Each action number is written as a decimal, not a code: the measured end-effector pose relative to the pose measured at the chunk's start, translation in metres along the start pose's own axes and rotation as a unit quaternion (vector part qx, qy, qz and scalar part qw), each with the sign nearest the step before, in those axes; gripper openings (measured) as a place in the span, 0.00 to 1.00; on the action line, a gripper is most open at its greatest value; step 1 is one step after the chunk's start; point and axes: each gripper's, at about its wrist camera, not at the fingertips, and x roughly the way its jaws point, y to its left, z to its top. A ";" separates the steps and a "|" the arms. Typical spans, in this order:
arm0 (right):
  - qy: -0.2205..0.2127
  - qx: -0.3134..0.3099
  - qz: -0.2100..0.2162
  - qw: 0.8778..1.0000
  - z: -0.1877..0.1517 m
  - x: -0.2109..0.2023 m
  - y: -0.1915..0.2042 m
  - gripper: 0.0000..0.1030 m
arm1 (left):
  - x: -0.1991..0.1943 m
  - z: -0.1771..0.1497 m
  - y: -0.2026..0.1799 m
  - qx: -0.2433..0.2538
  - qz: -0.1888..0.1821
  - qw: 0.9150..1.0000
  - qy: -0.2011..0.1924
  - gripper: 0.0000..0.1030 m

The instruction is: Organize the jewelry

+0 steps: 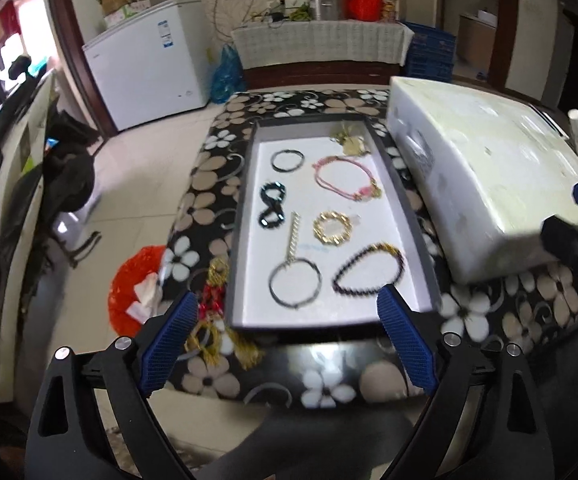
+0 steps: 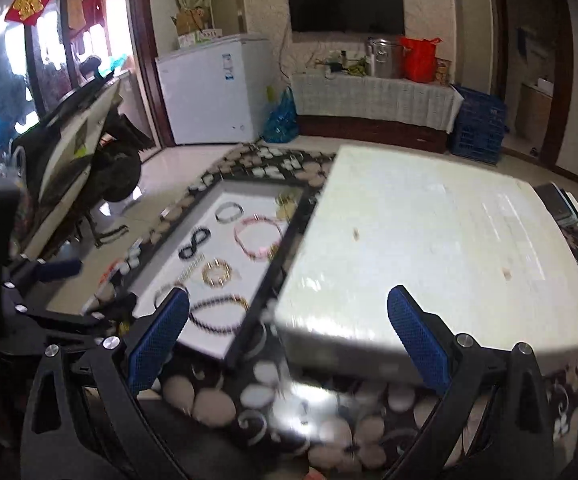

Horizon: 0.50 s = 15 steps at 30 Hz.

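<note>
The left gripper [image 1: 287, 318] hangs nearest, its blue ribbed pads spread wide with nothing between the jaws, above the near end of a shallow rectangular tray [image 1: 236, 240] with dark walls and a white floor. The tray's long axis runs from the near edge of the glossy, flower-patterned bench [image 1: 329, 384] toward its far edge. On the floor lie a thin dark wire hoop [image 1: 295, 280] with a silver chain, a dark beaded bracelet [image 1: 369, 274] with gold links, a chunky gold chain ring [image 1: 332, 228], a black figure-eight band [image 1: 271, 204], a pink cord bracelet [image 1: 347, 178] and a dark round bangle [image 1: 287, 160]. More gold and red jewelry [image 1: 213, 320] sits heaped at the near left corner outside the tray. The right gripper [image 2: 289, 334] also stands wide and empty, over a white foam box [image 2: 429, 248] touching the tray's right wall.
</note>
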 end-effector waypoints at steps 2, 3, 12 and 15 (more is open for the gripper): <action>0.006 0.006 -0.009 1.000 -0.007 0.000 -0.002 0.95 | -0.001 -0.006 0.000 -0.002 -0.007 1.000 0.007 0.90; 0.011 0.009 -0.013 1.000 -0.011 0.001 -0.002 0.95 | 0.000 -0.008 -0.001 -0.003 -0.007 1.000 0.010 0.90; 0.048 0.022 -0.037 0.998 -0.025 0.016 -0.008 0.95 | 0.002 -0.010 0.000 -0.008 -0.007 1.000 0.015 0.90; 0.047 0.020 -0.036 0.998 -0.025 0.015 -0.008 0.95 | 0.004 -0.009 0.000 -0.011 -0.008 1.000 0.017 0.90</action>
